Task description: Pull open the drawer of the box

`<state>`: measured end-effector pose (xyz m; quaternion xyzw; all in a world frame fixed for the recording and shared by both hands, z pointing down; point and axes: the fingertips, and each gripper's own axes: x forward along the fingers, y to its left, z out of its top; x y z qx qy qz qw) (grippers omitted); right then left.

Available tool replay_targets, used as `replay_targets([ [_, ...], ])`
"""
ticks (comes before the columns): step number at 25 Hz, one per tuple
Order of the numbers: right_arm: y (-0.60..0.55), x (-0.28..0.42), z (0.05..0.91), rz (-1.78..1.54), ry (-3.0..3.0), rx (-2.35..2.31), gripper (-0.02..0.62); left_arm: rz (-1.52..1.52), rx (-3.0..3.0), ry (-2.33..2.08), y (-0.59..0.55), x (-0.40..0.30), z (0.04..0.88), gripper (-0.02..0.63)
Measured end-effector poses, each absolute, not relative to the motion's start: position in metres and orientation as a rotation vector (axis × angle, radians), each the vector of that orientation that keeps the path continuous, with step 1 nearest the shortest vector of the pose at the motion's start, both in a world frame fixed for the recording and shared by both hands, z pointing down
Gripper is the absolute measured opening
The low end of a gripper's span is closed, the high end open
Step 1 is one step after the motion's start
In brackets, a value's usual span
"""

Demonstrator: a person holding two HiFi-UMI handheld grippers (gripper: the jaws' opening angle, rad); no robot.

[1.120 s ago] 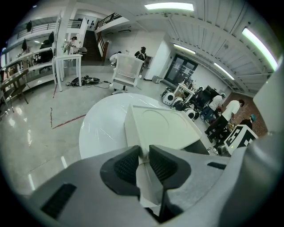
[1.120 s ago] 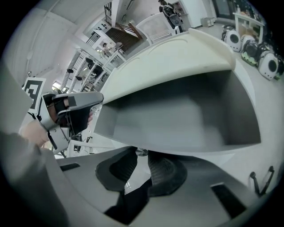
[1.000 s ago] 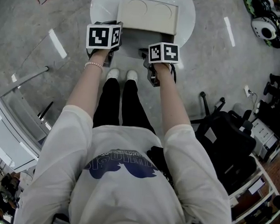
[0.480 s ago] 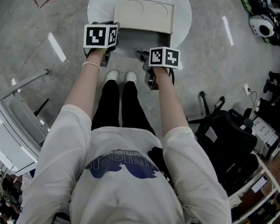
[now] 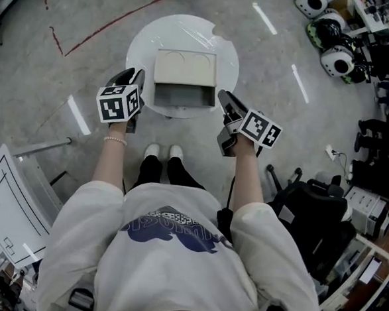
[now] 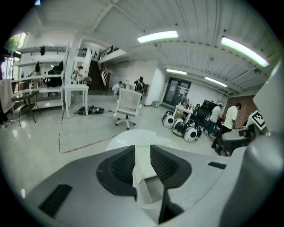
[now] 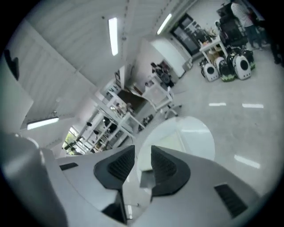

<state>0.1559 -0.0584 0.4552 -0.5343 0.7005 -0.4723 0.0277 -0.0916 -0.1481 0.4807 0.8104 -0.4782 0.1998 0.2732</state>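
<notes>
Drawer [image 5: 184, 95] stands pulled out of the box [image 5: 185, 68] on the bench [image 5: 142, 48]: task looks done. Your left hand-held gripper [image 6: 142, 157] is opening, your right hand-held gripper [image 7: 143, 159] closing, both empty.

The head view looks steeply down from above the person [image 5: 168, 249], well off the table [image 5: 140, 51], with the box [image 5: 185, 68] up the middle. The left gripper view sits low and close at the table's left and faces roughly level across it into the room. The right gripper view sits close at the table's right, rolled sideways, looking over it. All three share the table and box.
</notes>
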Motion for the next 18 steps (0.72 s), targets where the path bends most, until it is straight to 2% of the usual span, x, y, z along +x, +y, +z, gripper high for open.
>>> replay_targets([
  [5, -0.087, 0.160, 0.324, -0.798, 2.304, -1.661, 0.036, 0.195, 2.420, -1.422, -0.125, -0.091, 0.358, 0.095],
  [8, -0.089, 0.152, 0.274, -0.455, 2.394, -1.736, 0.022, 0.011, 2.527, -1.477, -0.111, -0.088, 0.297, 0.091],
  [11, -0.081, 0.146, 0.251, -0.278, 2.420, -1.769, 0.015, -0.078, 2.605, -1.522, -0.097, -0.084, 0.262, 0.086],
  [16, -0.074, 0.130, 0.242, -0.104, 2.475, -1.756, 0.002, -0.123, 2.680, -1.573, -0.089, -0.077, 0.249, 0.069],
  [18, -0.073, 0.122, 0.238, -0.023, 2.495, -1.745, -0.002, -0.130, 2.712, -1.590, -0.087, -0.076, 0.245, 0.021],
])
